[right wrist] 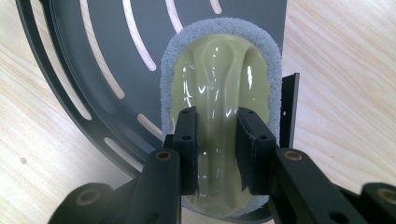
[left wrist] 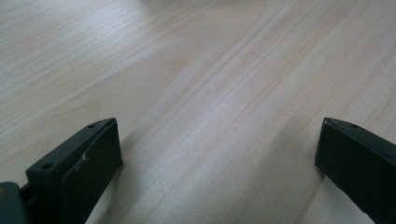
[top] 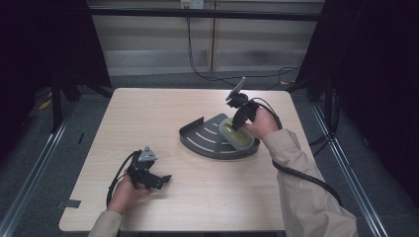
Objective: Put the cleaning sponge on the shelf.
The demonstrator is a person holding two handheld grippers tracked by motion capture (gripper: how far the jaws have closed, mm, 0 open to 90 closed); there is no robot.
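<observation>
Black jaws of the right gripper [right wrist: 215, 140] are rising at the bottom of the right gripper view, pinching the raised middle ridge of a yellow-green scrubber [right wrist: 219, 98] between them. That scrubber, glossy plastic on top with a grey pad showing round its edge, is lying on a dark slotted tray [right wrist: 100, 51], close against the tray's straight side. In the high view the tray [top: 202, 136] is sitting on the wooden table [top: 148, 111], right of the table's middle, with its curved edge facing the person and an upright tab at its far left corner. The scrubber [top: 236, 134] is occupying the tray's right end, and the right gripper [top: 240, 122] is pointing down onto it from the tray's far right, with the right hand [top: 262, 123] wrapped round its handle and a cable trailing back along the beige sleeve.

Well apart from the tray, toward the near left, the left gripper [top: 165, 178] is lying low over the bare tabletop, held by the left hand [top: 126, 192]. Its grey three-cornered plate is facing up. In the left gripper view its jaws are standing spread wide, with nothing but wood grain [left wrist: 210, 93] between them.
</observation>
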